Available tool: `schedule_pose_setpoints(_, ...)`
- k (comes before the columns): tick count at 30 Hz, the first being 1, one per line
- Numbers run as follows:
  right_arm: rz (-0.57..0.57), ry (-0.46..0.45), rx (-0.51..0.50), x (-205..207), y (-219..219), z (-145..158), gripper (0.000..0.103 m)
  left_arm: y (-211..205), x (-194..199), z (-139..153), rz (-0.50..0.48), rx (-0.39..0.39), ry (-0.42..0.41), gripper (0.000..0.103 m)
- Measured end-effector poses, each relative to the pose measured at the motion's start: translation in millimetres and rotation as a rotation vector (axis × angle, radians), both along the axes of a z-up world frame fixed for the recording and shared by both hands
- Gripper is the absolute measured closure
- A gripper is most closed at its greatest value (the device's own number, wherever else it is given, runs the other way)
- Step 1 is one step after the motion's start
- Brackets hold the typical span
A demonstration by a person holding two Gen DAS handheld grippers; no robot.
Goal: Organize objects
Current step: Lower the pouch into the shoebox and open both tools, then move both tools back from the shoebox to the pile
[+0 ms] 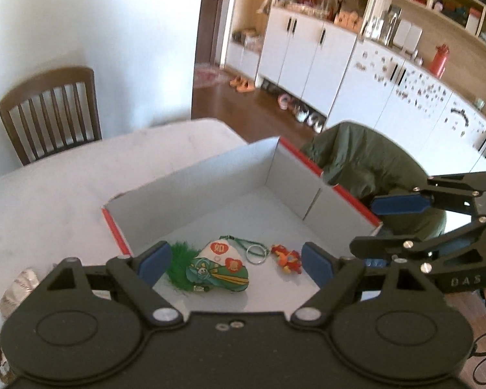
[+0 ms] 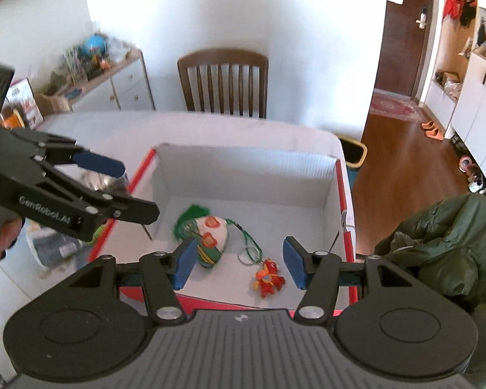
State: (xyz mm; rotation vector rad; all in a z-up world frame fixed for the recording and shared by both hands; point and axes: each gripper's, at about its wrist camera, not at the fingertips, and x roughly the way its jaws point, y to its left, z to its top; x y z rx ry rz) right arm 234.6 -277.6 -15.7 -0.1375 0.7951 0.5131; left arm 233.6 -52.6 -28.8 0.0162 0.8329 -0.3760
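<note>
Both my left gripper and right gripper hang spread and empty over the box; the pouch and red toy lie inside, joined by a cord; lifting either could drag the other out.

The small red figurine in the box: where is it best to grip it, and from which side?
Probably from straight above. The red figurine lies flat on the floor of the box, apart from the key ring and the green pouch. Close the tongs across its narrow body; the open right tongs hover nearest.
</note>
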Motion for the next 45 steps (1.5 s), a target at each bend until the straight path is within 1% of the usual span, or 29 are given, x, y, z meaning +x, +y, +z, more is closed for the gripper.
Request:
schedule_pose_setpoints(7,-0.032,-0.070,0.052,-29.9,10.7,25.4,0.045,21.4,-38.7,24.1,0.027,-0.033,-0.084,0.014)
schedule_pose_setpoints(11,-0.037,-0.081,0.086,-44.6,21.8,34.5,0.045,38.8,-59.4,33.7,0.049,-0.039,-0.118,0.013)
schedule_pose_setpoints(14,-0.031,-0.089,0.100,-56.6,34.4,39.4,0.041,57.2,-74.2,39.3,0.074,-0.047,-0.141,0.011)
schedule_pose_setpoints(18,-0.025,-0.114,0.116,-72.1,53.8,44.8,0.039,80.4,-90.9,44.3,0.113,-0.048,-0.172,0.006)
schedule_pose_setpoints(20,-0.026,-0.115,0.132,-77.1,62.1,45.7,0.037,91.6,-99.3,44.7,0.137,-0.048,-0.184,0.003)
schedule_pose_setpoints(27,-0.026,-0.109,0.136,-93.1,96.4,39.4,0.031,136.0,-121.3,36.1,0.211,-0.061,-0.194,0.002)
schedule_pose_setpoints(29,-0.028,-0.106,0.142,-96.3,103.5,37.0,0.025,148.4,-126.3,33.3,0.234,-0.060,-0.200,0.001)
schedule_pose_setpoints(31,-0.027,-0.105,0.151,-99.8,112.2,34.7,0.024,159.8,-130.3,30.0,0.258,-0.050,-0.205,0.001)
schedule_pose_setpoints(34,-0.015,-0.106,0.152,-105.5,125.4,30.4,0.019,179.0,-136.5,19.3,0.277,-0.054,-0.193,0.001)
schedule_pose_setpoints(38,-0.009,-0.095,0.156,-110.0,141.0,23.4,0.018,199.9,-142.2,3.3,0.292,-0.045,-0.161,0.001)
schedule_pose_setpoints(43,-0.015,-0.068,0.159,-111.8,159.6,12.9,0.017,219.4,-151.5,-14.8,0.302,-0.045,-0.175,0.001)
schedule_pose_setpoints(45,-0.020,-0.053,0.152,-110.7,167.2,7.5,0.017,225.7,-151.2,-22.6,0.310,-0.040,-0.167,0.001)
